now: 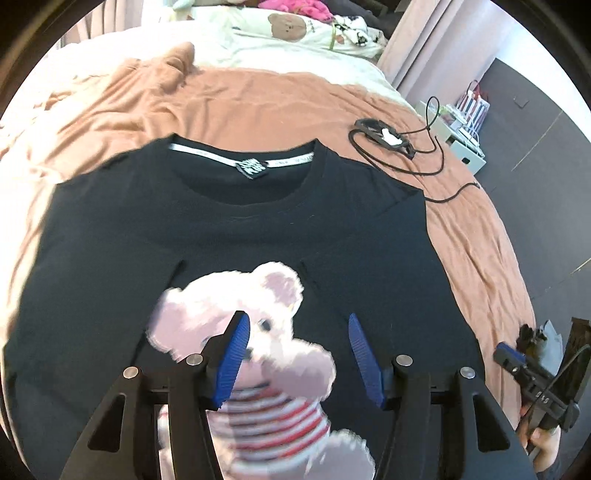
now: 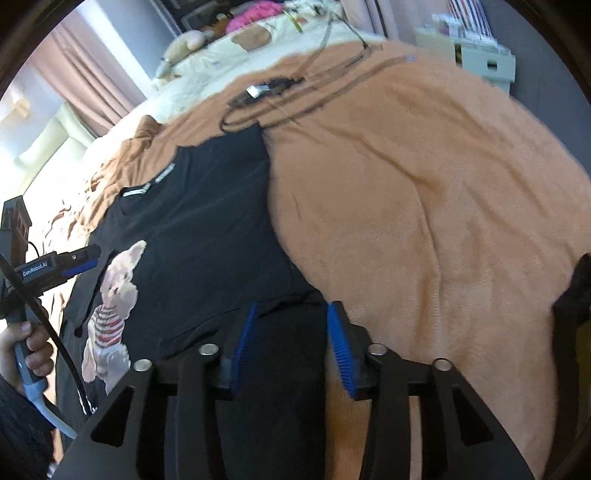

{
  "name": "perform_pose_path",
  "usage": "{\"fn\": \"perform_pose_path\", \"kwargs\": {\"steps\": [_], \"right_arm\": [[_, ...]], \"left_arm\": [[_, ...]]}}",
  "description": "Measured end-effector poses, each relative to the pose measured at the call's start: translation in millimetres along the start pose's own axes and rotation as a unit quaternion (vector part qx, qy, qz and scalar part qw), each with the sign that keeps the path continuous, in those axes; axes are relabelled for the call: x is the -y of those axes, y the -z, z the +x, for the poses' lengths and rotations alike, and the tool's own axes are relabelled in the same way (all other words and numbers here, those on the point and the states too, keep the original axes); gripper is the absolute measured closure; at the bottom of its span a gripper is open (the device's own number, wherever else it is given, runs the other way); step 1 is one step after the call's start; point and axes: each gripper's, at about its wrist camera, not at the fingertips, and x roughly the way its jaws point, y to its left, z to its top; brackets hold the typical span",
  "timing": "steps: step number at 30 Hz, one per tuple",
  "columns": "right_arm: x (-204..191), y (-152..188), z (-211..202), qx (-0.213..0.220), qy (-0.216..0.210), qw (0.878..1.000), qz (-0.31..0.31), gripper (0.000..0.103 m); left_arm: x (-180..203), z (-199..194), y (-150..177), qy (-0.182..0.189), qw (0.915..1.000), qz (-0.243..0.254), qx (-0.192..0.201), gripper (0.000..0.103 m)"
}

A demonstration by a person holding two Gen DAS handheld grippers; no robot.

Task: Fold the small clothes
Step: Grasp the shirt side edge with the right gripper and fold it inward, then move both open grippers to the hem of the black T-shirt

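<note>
A black T-shirt (image 1: 258,221) lies front up on the bed, collar away from me, with both side parts folded in over the front. Its pink teddy bear print (image 1: 192,317) wears a striped top. My left gripper (image 1: 296,317) hovers open over the bear's head, with nothing between its blue pads. In the right wrist view the shirt (image 2: 207,229) lies to the left, and my right gripper (image 2: 294,306) stands open above the shirt's right edge, gripping nothing. The left gripper (image 2: 81,258) shows at that view's left border, held by a hand (image 2: 26,343).
An orange-brown blanket (image 1: 240,103) covers the bed. A black device with looping cable (image 1: 384,136) lies beyond the shirt's right shoulder. A cream cloth with a bear print (image 1: 288,26) and a pink garment (image 1: 295,7) lie at the far end. A white shelf unit (image 1: 461,140) stands beside the bed.
</note>
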Motion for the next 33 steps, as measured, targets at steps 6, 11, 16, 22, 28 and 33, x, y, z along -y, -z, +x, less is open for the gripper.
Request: {"fn": "perform_pose_path", "kwargs": {"steps": [6, 11, 16, 22, 28, 33], "right_arm": [[-14, 15, -49, 0.038, 0.0, 0.999, -0.011, 0.022], [-32, 29, -98, 0.077, 0.015, 0.997, -0.009, 0.004], [-54, 42, -138, 0.105, 0.017, 0.994, -0.013, 0.0], [-75, 62, -166, 0.117, 0.013, 0.993, -0.026, 0.0], [-85, 75, -183, 0.116, 0.007, 0.993, -0.035, 0.0], [-90, 88, -203, 0.149, -0.005, 0.988, -0.045, 0.0]], "left_arm": [[-11, -56, 18, -0.006, 0.9994, -0.004, 0.033, 0.032], [-17, -108, 28, 0.008, 0.9969, -0.008, 0.077, 0.009], [-18, -163, 39, 0.012, 0.9918, 0.0, 0.127, 0.0], [-25, -212, 56, 0.018, 0.9881, 0.006, 0.153, 0.0], [-33, -250, 76, -0.002, 0.984, 0.024, 0.176, 0.0], [-37, -271, 91, -0.024, 0.9812, 0.038, 0.188, 0.0]]}}
